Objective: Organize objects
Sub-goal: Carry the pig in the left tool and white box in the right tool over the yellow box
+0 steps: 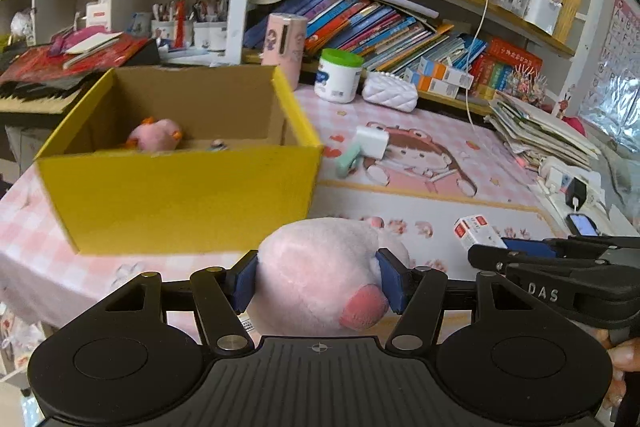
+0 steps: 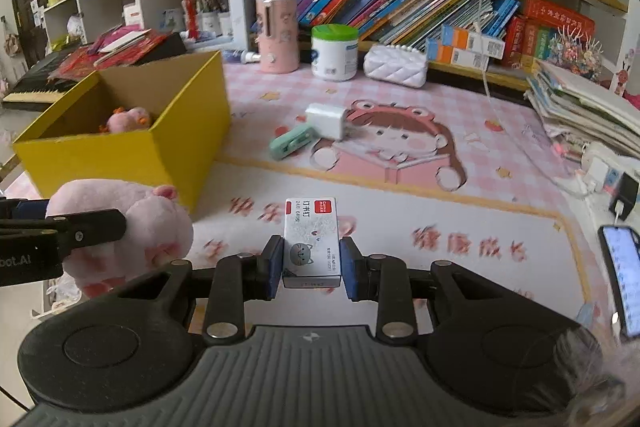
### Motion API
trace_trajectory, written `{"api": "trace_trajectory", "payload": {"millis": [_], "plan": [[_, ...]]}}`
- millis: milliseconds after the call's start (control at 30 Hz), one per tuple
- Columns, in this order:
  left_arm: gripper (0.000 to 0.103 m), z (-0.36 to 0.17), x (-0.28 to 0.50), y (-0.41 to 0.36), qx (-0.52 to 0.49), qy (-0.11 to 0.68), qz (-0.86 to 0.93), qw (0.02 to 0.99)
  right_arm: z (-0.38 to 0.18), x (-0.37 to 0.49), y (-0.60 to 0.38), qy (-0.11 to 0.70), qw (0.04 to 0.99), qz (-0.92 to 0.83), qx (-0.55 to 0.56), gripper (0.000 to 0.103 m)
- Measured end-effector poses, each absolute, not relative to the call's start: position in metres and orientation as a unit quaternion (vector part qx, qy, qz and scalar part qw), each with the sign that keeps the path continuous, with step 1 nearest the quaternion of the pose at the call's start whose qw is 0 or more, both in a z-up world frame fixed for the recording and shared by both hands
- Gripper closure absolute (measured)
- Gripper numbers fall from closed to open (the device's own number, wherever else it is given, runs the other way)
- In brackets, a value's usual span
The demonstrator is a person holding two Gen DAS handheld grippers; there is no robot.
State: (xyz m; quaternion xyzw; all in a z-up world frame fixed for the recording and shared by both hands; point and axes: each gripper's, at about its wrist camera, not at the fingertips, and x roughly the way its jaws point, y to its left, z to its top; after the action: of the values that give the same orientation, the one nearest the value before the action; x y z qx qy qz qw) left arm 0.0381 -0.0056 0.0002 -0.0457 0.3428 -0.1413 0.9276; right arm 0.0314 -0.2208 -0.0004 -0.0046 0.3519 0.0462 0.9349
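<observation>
My left gripper [image 1: 316, 279] is shut on a pink plush toy [image 1: 320, 267], its blue pads pressing into both sides, just in front of the yellow cardboard box [image 1: 180, 195]. Inside the box lie a small pink plush [image 1: 156, 135] and another small item. My right gripper [image 2: 310, 263] is shut on a small white staple box [image 2: 311, 239] with a red label and a cat drawing, held above the pink desk mat [image 2: 440, 211]. In the right wrist view the held plush toy [image 2: 160, 223] and left gripper appear at the left, beside the yellow box [image 2: 132, 155].
On the mat lie a mint-green stapler [image 2: 290, 143] and a white charger [image 2: 326, 119]. Behind stand a pink cylinder [image 2: 276, 33], a green-lidded tub [image 2: 334, 53] and a white quilted case [image 2: 394, 65]. Stacked papers [image 2: 584, 111] and a phone [image 2: 622, 283] occupy the right edge.
</observation>
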Motion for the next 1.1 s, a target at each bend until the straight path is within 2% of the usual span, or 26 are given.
{"api": "trace_trajectory", "payload": {"millis": [367, 1100], "plan": [[0.042, -0.013, -0.004, 0.066, -0.061, 0.366, -0.112, 0.922, -0.016, -0.015, -0.143, 0.375, 0.923, 0.081, -0.012, 0.075], [0.042, -0.001, -0.050, 0.150, -0.105, 0.334, -0.036, 0.936, -0.003, -0.037, -0.049, 0.367, 0.912, 0.175, -0.054, 0.075]]}}
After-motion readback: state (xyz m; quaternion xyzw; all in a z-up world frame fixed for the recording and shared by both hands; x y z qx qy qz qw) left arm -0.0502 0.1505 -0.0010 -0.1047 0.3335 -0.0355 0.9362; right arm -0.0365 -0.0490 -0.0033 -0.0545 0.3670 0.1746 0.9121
